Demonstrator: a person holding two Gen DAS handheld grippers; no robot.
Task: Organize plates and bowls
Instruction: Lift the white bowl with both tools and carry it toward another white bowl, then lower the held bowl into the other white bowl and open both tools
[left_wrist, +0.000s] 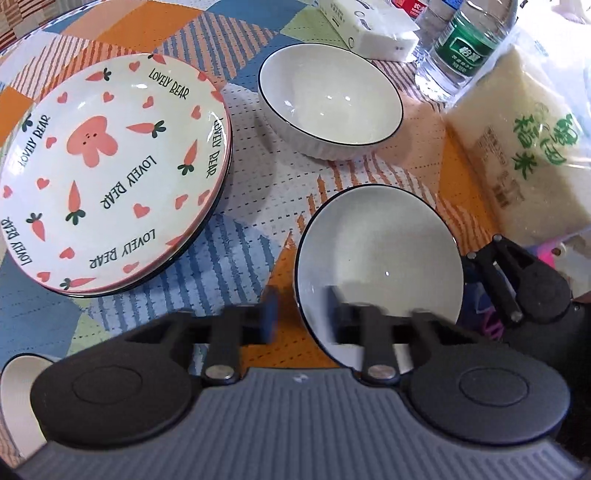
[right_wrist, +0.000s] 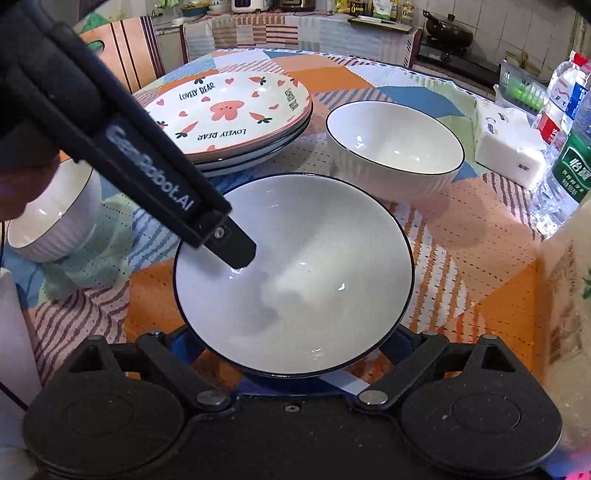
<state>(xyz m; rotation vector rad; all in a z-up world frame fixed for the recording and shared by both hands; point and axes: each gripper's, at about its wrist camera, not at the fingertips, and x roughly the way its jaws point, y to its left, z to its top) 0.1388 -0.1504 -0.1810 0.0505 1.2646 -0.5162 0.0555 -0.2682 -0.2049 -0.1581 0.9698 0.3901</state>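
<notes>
Between left gripper (left_wrist: 303, 314) fingers: bowl (left_wrist: 376, 266) rim, apparently clamped; right gripper (right_wrist: 291, 354) unclear.

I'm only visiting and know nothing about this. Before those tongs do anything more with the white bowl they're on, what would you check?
1. Left tongs shut on the near bowl rim, one finger inside, one outside: ok.
2. Right tongs gripping: cannot tell, the bowl hides their pads.
3. Near bowl empty: ok.
4. Far bowl upright and empty, fit for stacking: ok.
5. Tablecloth between the two bowls free of objects: ok.
</notes>
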